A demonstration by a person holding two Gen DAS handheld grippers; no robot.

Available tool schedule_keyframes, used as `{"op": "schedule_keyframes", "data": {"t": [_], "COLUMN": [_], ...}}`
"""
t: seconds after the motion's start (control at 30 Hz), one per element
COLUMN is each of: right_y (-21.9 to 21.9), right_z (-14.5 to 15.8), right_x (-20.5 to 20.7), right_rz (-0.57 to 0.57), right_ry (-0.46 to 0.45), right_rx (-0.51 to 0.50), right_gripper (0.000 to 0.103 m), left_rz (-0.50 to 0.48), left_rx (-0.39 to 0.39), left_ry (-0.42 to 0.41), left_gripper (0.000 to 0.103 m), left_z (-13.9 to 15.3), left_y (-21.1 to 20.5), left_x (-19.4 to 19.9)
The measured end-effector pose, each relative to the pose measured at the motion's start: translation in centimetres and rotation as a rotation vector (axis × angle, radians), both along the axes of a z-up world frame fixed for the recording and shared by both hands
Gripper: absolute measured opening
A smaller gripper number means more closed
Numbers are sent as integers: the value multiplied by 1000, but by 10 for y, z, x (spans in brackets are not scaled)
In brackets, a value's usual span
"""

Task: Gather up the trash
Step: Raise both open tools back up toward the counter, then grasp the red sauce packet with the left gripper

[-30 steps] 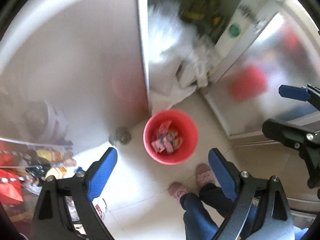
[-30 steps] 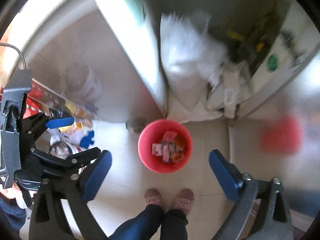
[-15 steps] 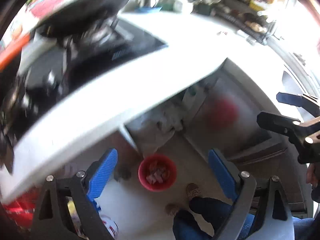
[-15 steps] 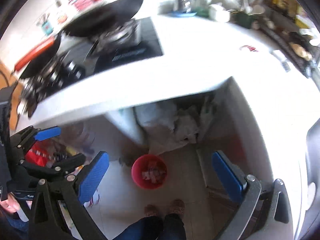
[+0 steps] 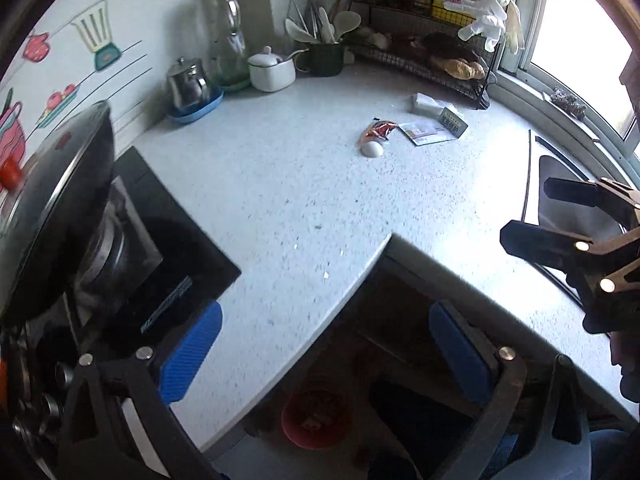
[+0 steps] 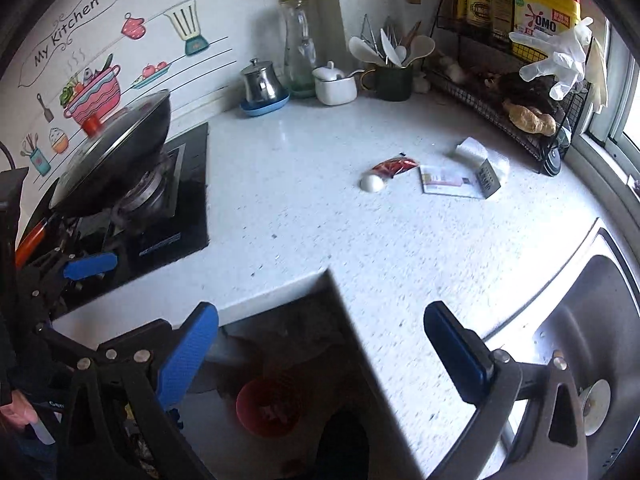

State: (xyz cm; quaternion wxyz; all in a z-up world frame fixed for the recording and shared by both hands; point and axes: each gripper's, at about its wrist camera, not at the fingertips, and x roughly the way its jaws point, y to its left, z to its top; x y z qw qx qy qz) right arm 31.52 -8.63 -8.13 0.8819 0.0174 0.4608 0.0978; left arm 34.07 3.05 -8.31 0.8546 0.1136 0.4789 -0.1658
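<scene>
Trash lies on the white speckled counter (image 5: 304, 184): a red wrapper (image 5: 378, 131) (image 6: 394, 167), a white eggshell-like lump (image 5: 372, 149) (image 6: 372, 182), a flat paper packet (image 5: 424, 132) (image 6: 448, 181), a small grey box (image 5: 454, 121) (image 6: 489, 179) and a white tissue (image 6: 474, 151). A red bin (image 5: 316, 420) (image 6: 268, 406) with scraps stands on the floor below the counter edge. My left gripper (image 5: 326, 354) is open and empty above the counter edge. My right gripper (image 6: 322, 352) is open and empty, also short of the trash.
A black wok (image 6: 116, 152) sits on the gas hob (image 6: 176, 216) at left. A kettle (image 6: 262, 84), glass jar (image 6: 300, 52), white pot (image 6: 334, 84) and utensil cup (image 6: 388, 76) line the back wall. A wire rack (image 6: 516, 108) stands back right. A steel sink (image 6: 592, 320) lies right.
Both grippers have lifted from looking down at the red bin on the floor to facing the counter and its trash. Both stay open and empty.
</scene>
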Motion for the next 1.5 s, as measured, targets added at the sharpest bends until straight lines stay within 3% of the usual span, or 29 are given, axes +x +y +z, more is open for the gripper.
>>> {"op": "schedule_keyframes", "data": {"t": [0.27,0.57,0.83,1.03,1.1,1.17,1.3,1.37,1.5], "right_y": [-71,-112,-136,-152,-158,-161,-168,-172,-182], "right_z": [-5,-22,-44,-52,-55,-56,-54,-52,-49], "right_x": [84,153,187,197,199,202,204,202,200], "right_rz": [-114,-161,-221,-258,-272,-283,-287,-292,-294], "right_ry": [44,107,173,203,210,215,212,205,206], "right_rx": [-11,-38,-50,-42,-37,-28,-25,-28,-13], "right_gripper": [102,103,103,103,103,103,103,103,103], "left_rz": [-125,-236,-302,-354,-372,-375,-381,-395,-399], "left_rx": [17,63,58,94,120,131,134,129,121], "left_ry": [70,149,226,247,244,259,260,258,272], "left_gripper": [103,103,103,102,88,66,55,36,22], "left_z": [-7,-42,-70,-86,-90,-94,-97,-95,-91], "left_y": [-80,-137,-170,-189,-195,-201,-212,-216,-219], "left_x": [107,199,252,266,264,264,262,259,252]}}
